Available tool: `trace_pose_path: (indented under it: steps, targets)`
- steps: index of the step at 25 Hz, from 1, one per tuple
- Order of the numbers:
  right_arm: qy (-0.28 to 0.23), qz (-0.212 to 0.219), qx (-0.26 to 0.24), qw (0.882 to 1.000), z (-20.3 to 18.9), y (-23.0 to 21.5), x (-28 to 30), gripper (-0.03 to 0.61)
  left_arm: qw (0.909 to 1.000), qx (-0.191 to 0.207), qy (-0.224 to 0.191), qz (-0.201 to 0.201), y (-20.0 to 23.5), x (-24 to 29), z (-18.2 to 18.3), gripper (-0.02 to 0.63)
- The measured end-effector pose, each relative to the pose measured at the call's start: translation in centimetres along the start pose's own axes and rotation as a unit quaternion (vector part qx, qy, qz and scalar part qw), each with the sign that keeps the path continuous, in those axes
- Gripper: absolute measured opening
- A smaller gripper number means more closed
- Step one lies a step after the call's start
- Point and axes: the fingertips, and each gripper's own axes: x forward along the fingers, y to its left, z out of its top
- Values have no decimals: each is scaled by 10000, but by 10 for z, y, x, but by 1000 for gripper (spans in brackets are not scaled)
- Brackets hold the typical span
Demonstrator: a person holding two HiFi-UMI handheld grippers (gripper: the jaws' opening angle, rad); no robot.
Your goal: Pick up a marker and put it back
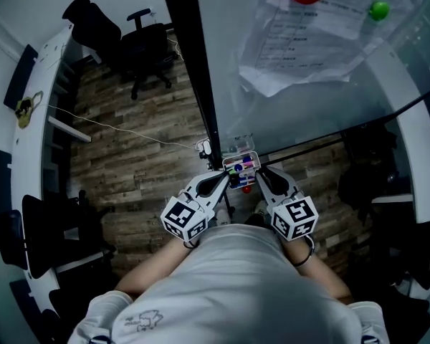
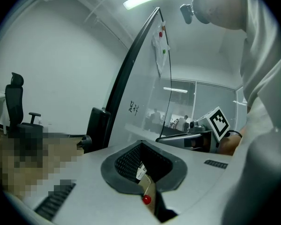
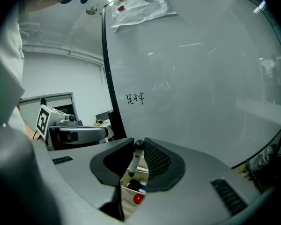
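Observation:
A small open box of markers (image 1: 241, 167) hangs at the foot of the whiteboard (image 1: 301, 113). A white marker with a black cap (image 3: 135, 161) stands upright between the jaws of my right gripper (image 3: 136, 153), its lower end down in the box (image 3: 129, 195). The jaws sit against the cap on both sides. In the head view my right gripper (image 1: 261, 178) is at the box's right side and my left gripper (image 1: 226, 180) at its left. My left gripper (image 2: 143, 168) holds nothing; its jaws stand a narrow gap apart, with a white label (image 2: 141, 171) showing through.
A red ball (image 1: 246, 189) sits just below the box. Papers (image 1: 322, 27) are pinned to the board by red and green magnets. The board's black frame post (image 1: 201, 77) runs down to the box. An office chair (image 1: 140, 49) stands on the wooden floor at the left.

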Motion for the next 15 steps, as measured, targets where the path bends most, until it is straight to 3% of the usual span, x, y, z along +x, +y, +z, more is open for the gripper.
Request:
trace_pose_path:
  steps: [15]
  targets:
    - [500,-45,352,9981,-47,-27,13,75,9986,-285,434,68,2,14,-37,6]
